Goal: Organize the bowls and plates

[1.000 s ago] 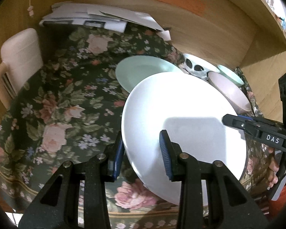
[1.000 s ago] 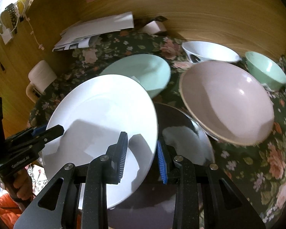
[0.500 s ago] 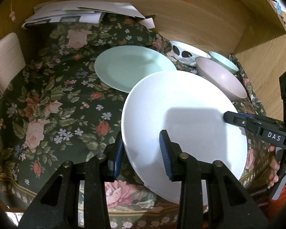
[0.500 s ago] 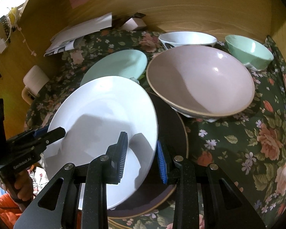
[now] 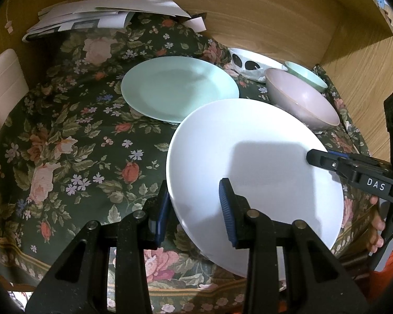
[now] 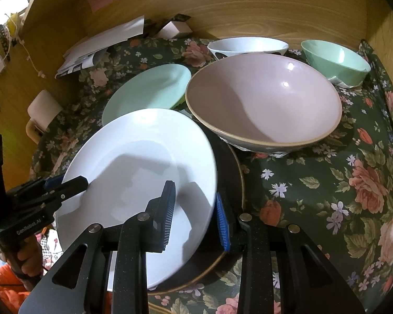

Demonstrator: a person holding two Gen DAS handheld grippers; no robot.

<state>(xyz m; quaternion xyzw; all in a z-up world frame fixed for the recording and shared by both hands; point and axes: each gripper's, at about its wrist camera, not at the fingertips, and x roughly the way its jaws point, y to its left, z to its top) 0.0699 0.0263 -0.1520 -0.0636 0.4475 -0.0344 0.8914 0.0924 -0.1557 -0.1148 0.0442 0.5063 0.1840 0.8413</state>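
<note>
A large white plate [image 5: 262,162] [image 6: 133,172] is held tilted above the floral tablecloth. My left gripper [image 5: 194,206] is shut on its left rim. My right gripper [image 6: 194,212] is shut on its right rim, and shows in the left wrist view [image 5: 317,157]. A dark plate [image 6: 230,183] lies under the white plate. A mint plate [image 5: 178,86] [image 6: 149,91] lies behind. A pink bowl [image 6: 264,99] [image 5: 301,99], a white spotted bowl [image 6: 249,45] [image 5: 251,62] and a mint bowl [image 6: 335,60] [image 5: 306,76] stand at the back right.
The table [image 5: 65,136] is boxed in by wooden walls [image 6: 249,5] at the back and right. A stack of papers [image 5: 97,18] lies at the back left. A cream chair back [image 5: 2,83] stands at the left edge.
Both grippers and the white plate have pulled back toward me and risen. The bowls and the mint plate look farther away; more of the dark plate shows beneath.
</note>
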